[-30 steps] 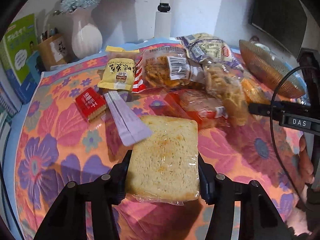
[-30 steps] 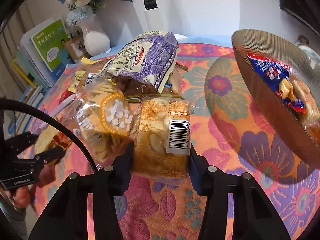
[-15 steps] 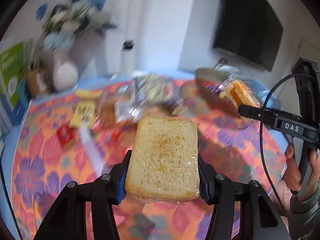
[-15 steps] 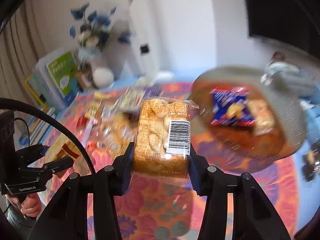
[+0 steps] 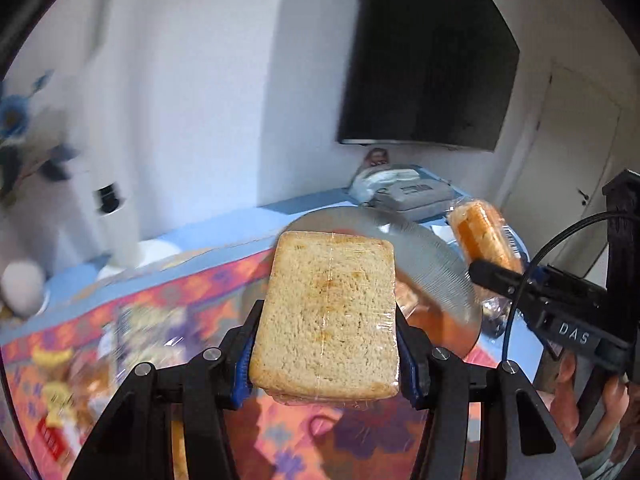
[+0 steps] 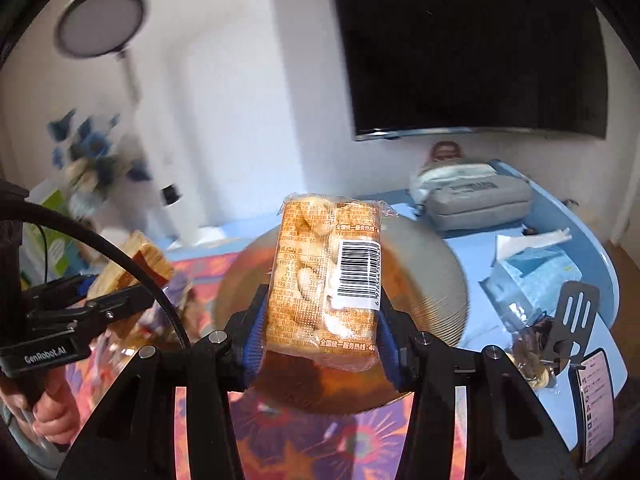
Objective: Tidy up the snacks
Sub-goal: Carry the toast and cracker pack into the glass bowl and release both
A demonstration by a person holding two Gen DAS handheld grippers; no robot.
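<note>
Now | left gripper (image 5: 326, 350) clamps plastic-wrapped toast slice (image 5: 326, 312) | right gripper (image 6: 320, 340) clamps orange crinkly biscuit pack (image 6: 326, 284) | both lifted, likely for ribbed round bowl (image 6: 444, 280)

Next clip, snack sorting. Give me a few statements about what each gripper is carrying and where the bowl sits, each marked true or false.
1. The left gripper holds a wrapped bread slice. True.
2. The right gripper is empty. False: its jaws clamp an orange snack pack with a barcode label.
3. The ribbed bowl lies behind the orange snack pack in the right wrist view. True.
4. The bread slice lies flat on the tablecloth. False: it is held above it.
5. A dark screen hangs on the wall. True.
</note>
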